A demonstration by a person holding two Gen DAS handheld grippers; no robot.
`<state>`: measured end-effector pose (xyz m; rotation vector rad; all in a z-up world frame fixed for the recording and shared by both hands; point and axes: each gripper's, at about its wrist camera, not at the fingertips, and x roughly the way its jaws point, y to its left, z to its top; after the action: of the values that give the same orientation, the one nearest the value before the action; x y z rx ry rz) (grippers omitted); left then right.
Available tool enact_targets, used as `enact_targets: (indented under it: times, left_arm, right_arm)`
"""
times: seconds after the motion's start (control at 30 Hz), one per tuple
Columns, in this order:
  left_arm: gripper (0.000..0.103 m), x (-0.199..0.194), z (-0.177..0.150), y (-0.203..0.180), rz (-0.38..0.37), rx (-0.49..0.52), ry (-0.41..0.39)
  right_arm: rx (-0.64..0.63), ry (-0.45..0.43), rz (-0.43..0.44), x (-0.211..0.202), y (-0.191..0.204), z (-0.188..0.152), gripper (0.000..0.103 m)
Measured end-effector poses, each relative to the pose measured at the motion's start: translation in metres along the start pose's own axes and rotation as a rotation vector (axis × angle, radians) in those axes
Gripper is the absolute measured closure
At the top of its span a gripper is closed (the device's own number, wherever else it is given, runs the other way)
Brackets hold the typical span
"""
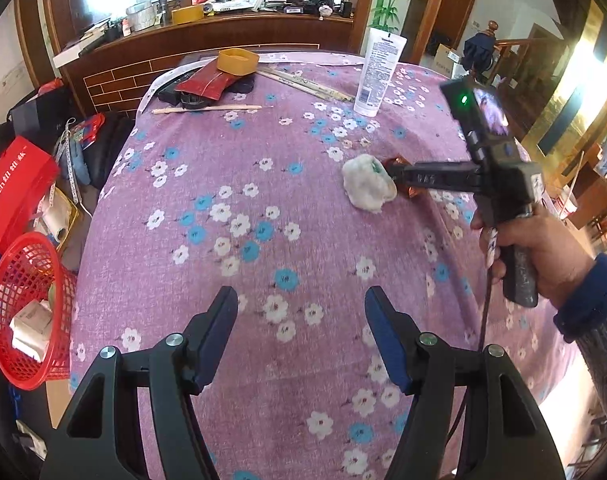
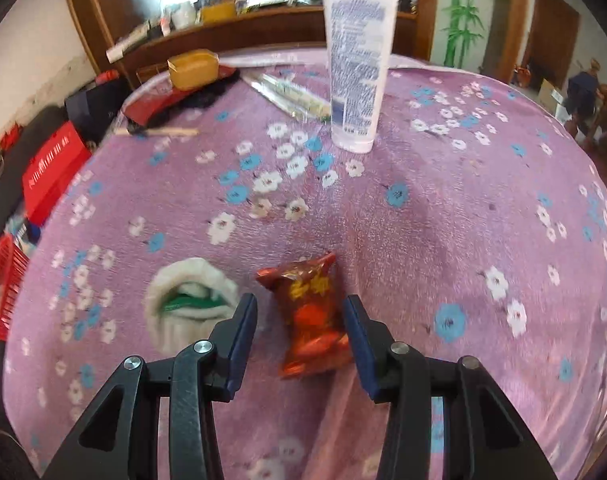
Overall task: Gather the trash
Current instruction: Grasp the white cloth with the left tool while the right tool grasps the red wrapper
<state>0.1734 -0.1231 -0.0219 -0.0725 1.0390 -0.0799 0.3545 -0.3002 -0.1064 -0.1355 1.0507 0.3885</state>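
Directly ahead of the right gripper (image 2: 300, 316), a red snack wrapper (image 2: 309, 320) lies lengthwise between its half-open fingers on the floral tabletop (image 2: 463, 208), untouched; the left gripper (image 1: 301, 312), open and empty, hangs well back near the red basket (image 1: 27, 312)

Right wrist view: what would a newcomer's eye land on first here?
The red snack wrapper lying on the purple flowered tablecloth, framed between the open right tongs. Just left of it sits a crumpled white tissue with green inside, and behind stands a tall white tube.
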Motion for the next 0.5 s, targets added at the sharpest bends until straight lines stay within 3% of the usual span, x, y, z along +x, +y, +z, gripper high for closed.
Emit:
enact_targets:
  times: [0.07, 0.13, 0.5]
  left_arm:
    - [0.037, 0.007, 0.008, -0.002, -0.007, -0.008, 0.006]
    - [0.037, 0.015, 0.017, -0.006, -0.021, -0.011, 0.014]
    - [0.037, 0.104, 0.083, -0.041, -0.109, -0.075, 0.086]
  right_arm:
    - [0.005, 0.027, 0.01, 0.008, -0.005, -0.001, 0.056]
    - [0.028, 0.034, 0.031, 0.009, -0.011, -0.006, 0.068]
    - [0.143, -0.117, 0.086, -0.091, -0.038, -0.069, 0.069]
